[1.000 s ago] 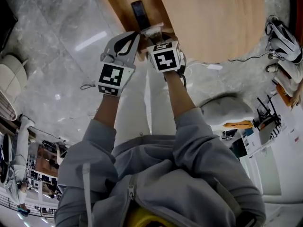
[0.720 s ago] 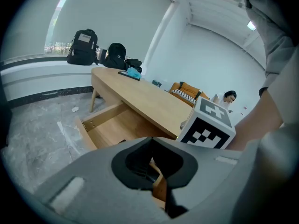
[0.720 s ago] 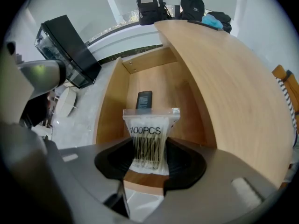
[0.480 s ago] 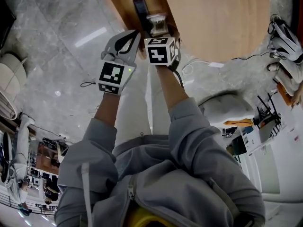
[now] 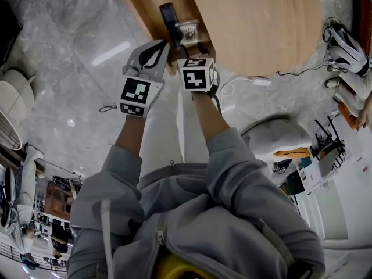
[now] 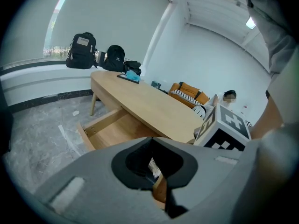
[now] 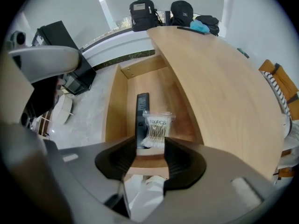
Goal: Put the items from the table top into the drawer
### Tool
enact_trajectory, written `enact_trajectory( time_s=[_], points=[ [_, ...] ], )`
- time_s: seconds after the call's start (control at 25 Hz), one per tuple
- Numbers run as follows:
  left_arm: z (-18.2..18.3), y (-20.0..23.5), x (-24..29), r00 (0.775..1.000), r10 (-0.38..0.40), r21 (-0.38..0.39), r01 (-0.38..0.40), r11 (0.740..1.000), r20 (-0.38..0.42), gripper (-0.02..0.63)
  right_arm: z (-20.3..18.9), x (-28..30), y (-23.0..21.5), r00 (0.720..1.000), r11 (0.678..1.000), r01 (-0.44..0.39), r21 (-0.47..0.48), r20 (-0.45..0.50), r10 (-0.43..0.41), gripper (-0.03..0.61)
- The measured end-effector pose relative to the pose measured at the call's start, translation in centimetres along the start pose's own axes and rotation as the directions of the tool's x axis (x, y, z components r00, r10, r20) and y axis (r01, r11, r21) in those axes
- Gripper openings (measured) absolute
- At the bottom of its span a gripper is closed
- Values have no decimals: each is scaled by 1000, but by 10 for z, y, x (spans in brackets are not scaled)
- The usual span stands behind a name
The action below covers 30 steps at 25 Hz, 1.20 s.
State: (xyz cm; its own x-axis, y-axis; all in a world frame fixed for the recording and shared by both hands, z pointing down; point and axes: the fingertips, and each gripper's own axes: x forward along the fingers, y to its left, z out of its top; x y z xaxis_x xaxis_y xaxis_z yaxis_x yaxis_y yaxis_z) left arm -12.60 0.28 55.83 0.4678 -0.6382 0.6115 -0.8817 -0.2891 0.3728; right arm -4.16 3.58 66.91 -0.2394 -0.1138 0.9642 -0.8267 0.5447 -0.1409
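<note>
The open wooden drawer (image 5: pixel 145 4) sticks out of the table (image 5: pixel 261 22). In it lie a black remote (image 5: pixel 170 17) and, against its right side, a clear bag of cotton swabs (image 5: pixel 188 31). My right gripper (image 5: pixel 197 54) hangs over the drawer's near end, pointing steeply down; its jaws are closing with nothing between them. In the right gripper view the bag (image 7: pixel 157 129) and remote (image 7: pixel 142 107) lie beyond the right gripper (image 7: pixel 150 157). My left gripper (image 5: pixel 164 44) sits at the drawer's near left wall. In the left gripper view the left gripper (image 6: pixel 159 185) shows a narrow slit with a wood strip in it.
Backpacks (image 7: pixel 144 13) stand on the ledge behind the table's far end. A black cabinet (image 7: pixel 60 45) stands on the marble floor left of the drawer. A cable (image 5: pixel 296 71) trails on the floor by the table, and shoes (image 5: pixel 349 45) lie at the right.
My right gripper carried the swab bag over the drawer, let it go beside the remote and drew back toward me. The left gripper stayed where it was.
</note>
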Motion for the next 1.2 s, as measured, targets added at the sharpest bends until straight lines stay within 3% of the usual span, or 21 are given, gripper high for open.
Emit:
enact_trajectory(
  time_s=[0.16, 0.28, 0.56, 0.72, 0.8, 0.92, 1.08, 1.2],
  points=[
    [20, -11, -10, 1000, 6, 21, -6, 1000, 11, 0, 11, -37, 4, 998, 1000, -8, -15, 64, 9, 10],
    [39, -28, -24, 1000, 11, 37, -11, 999, 8, 0, 19, -79, 1, 994, 1000, -16, -22, 107, 18, 0],
    [123, -83, -48, 998, -9, 131, 0, 991, 69, 0, 51, -189, -51, 967, 996, 85, -29, 242, -76, 0],
    [181, -126, -69, 991, -33, 189, 8, 982, 128, 0, 66, -270, -83, 933, 991, 136, -2, 336, -128, 0],
    [214, -140, -79, 984, -44, 226, 4, 974, 174, 0, 86, -311, -100, 895, 986, 165, 29, 415, -162, 0],
    [261, -160, -99, 971, -20, 274, -47, 961, 236, 0, 114, -383, -120, 812, 977, 204, 69, 545, -208, 0],
    [312, -196, -130, 953, 0, 319, -101, 942, 302, 0, 135, -490, -135, 673, 959, 267, 94, 695, -255, -1],
    [357, -224, -160, 923, 4, 352, -151, 924, 385, -1, 147, -565, -141, 553, 942, 313, 117, 785, -281, 0]
  ],
)
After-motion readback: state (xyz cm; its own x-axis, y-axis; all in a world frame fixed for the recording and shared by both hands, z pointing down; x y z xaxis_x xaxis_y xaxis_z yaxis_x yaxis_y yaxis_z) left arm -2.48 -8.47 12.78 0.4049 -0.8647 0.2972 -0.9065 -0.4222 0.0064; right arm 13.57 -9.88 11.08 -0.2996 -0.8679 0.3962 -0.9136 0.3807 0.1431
